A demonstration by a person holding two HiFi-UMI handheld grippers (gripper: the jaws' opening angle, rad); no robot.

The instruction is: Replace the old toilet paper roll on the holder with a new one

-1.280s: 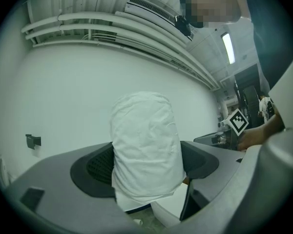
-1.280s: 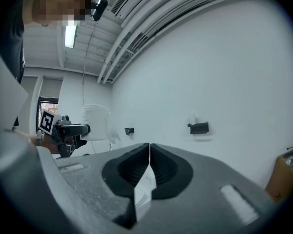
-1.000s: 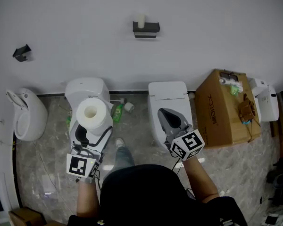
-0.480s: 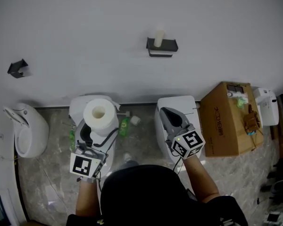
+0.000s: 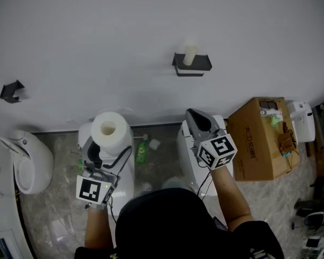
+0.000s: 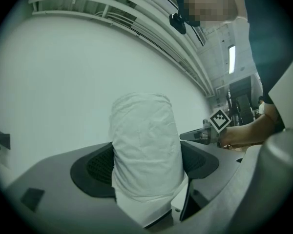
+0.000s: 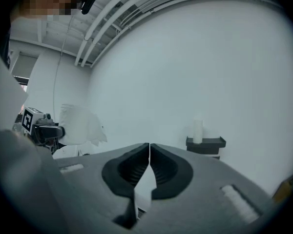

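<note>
A full white toilet paper roll (image 5: 109,131) stands upright between the jaws of my left gripper (image 5: 100,147), which is shut on it; the same roll (image 6: 144,155) fills the middle of the left gripper view. A black wall holder (image 5: 191,65) carries a thin, nearly spent roll (image 5: 189,55) standing on end, up and to the right of the new roll. My right gripper (image 5: 197,120) is shut and empty, below the holder and pointing toward the wall. In the right gripper view the holder (image 7: 205,144) and old roll (image 7: 198,130) show right of the jaws.
Below me are two white toilets (image 5: 103,171) (image 5: 189,155) and a urinal (image 5: 21,161) at the left. A cardboard box (image 5: 259,136) sits at the right with small items on it. A green bottle (image 5: 142,151) lies on the floor. A small black bracket (image 5: 11,91) hangs on the wall.
Both grippers have advanced toward the wall; the holder now sits lower and nearer in the head view. The new roll stays in the left grip and the right jaws stay shut.
</note>
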